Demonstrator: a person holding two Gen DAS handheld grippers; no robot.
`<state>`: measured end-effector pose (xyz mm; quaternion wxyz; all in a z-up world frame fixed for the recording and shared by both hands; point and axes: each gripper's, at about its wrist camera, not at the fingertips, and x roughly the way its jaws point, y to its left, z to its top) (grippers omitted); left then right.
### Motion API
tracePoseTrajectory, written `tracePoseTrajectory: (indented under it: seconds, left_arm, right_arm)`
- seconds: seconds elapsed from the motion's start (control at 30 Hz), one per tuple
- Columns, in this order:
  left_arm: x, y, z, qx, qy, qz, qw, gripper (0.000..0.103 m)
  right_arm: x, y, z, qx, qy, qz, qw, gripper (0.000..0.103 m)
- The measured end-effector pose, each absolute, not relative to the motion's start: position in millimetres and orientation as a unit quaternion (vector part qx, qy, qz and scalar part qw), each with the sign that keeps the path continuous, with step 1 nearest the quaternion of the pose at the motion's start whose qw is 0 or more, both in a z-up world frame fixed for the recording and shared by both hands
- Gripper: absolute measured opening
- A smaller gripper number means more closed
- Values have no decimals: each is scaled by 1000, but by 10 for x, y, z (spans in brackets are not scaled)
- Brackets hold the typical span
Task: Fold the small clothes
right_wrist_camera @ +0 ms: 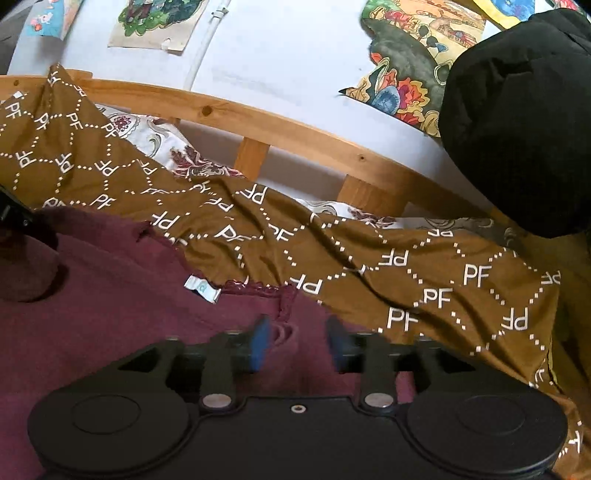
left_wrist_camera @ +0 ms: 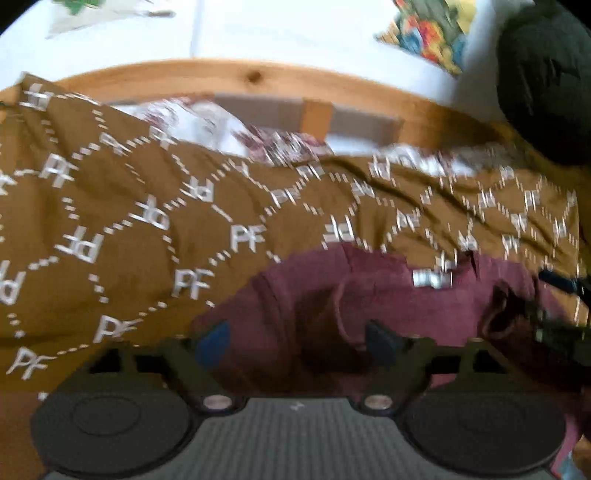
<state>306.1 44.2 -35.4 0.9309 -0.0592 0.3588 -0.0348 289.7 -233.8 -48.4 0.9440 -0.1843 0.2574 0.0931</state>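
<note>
Left wrist view, blurred. Left gripper (left_wrist_camera: 297, 341) low over a maroon garment (left_wrist_camera: 369, 295), jaws spread wide, blue pads (left_wrist_camera: 214, 341) well apart, only flat maroon cloth showing in the gap and nothing pinched. Garment spread on a brown bedspread (left_wrist_camera: 147, 221) patterned with white dotted diamonds and "PF" letters. Small white label (left_wrist_camera: 432, 277) at the garment's far edge. A rounded fold or sleeve of the same maroon cloth just ahead of the pads. At the right edge, a dark shape, the other gripper (left_wrist_camera: 554, 325), down at the garment's right side. Beyond the bedspread: a strip of white floral sheet (left_wrist_camera: 221, 129), a wooden bed rail (left_wrist_camera: 240, 79), a white wall (left_wrist_camera: 277, 29) with a colourful picture (left_wrist_camera: 428, 33), and a black bulky object (left_wrist_camera: 543, 81) at upper right.

Right wrist view, sharper. Right gripper (right_wrist_camera: 297, 345) also low over the maroon garment, jaws partly parted, blue pads (right_wrist_camera: 258, 343) on either side of a crumpled, frayed bit of the garment's edge; no clear sign of the pads pressing on it. Garment filling the lower left, its far edge lying against the brown bedspread, white label near that edge. A maroon sleeve or fold lifted at far left beneath a black gripper part (right_wrist_camera: 14, 214). Wooden rail with slats, white wall, pictures and black object behind.
</note>
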Motion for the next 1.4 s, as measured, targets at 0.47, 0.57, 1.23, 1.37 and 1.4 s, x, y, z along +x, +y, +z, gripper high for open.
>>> tracePoseTrajectory:
  seconds: [0.47, 0.57, 1.23, 1.37, 1.4]
  left_arm:
    - [2684, 136, -277, 53, 383, -108, 916, 80]
    - [2724, -22, -419, 118, 393, -91, 907, 53]
    - [2698, 398, -100, 15, 227, -9, 974, 1]
    - [2912, 412, -270, 14, 265, 4, 964, 1]
    - [2966, 405, -339, 21, 278, 7, 960, 1]
  right_arm:
    - [2468, -2392, -410, -190, 302, 218, 908, 86]
    - [2516, -2377, -504, -202, 316, 207, 904, 82]
    - [2736, -2768, -309, -187, 195, 48, 962, 8]
    - [2853, -2919, -330, -165, 191, 15, 968, 8]
    - [2889, -2937, -363, -160, 197, 15, 967, 8]
